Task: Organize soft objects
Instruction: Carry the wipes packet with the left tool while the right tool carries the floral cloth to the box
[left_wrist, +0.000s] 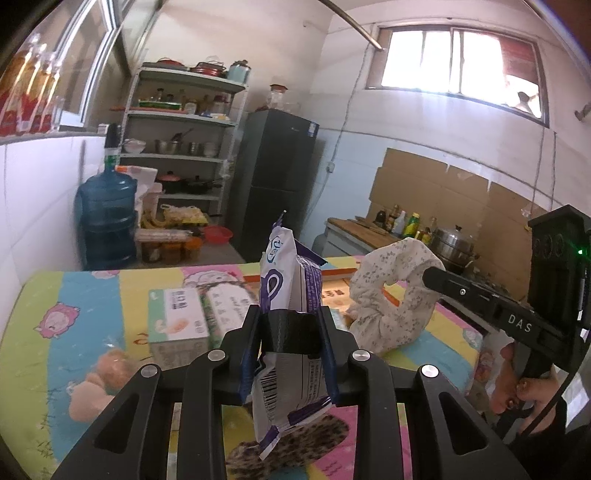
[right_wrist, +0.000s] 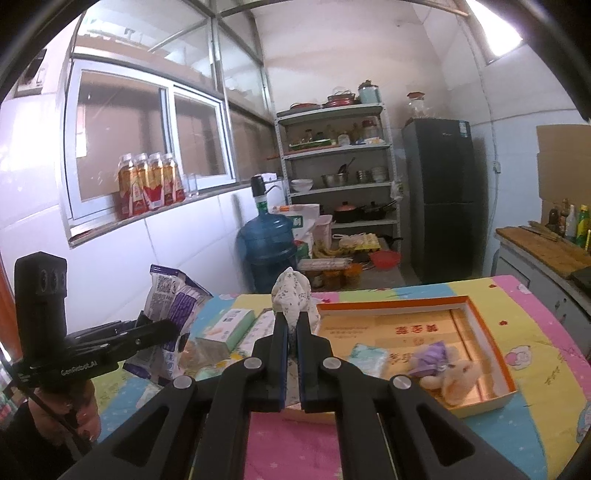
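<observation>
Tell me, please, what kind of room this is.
Most likely a home kitchen. A shelf holds pots and bowls, a fridge stands beside it, and a steamer pot sits by sauce bottles on a counter.

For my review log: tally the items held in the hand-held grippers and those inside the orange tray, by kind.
Tissue packs: 2, one held in the left hand-held gripper, one in the tray
Floral cloth: 1, held in the right hand-held gripper
Plush toys: 2, purple and cream, both in the tray
Total: 5
</observation>
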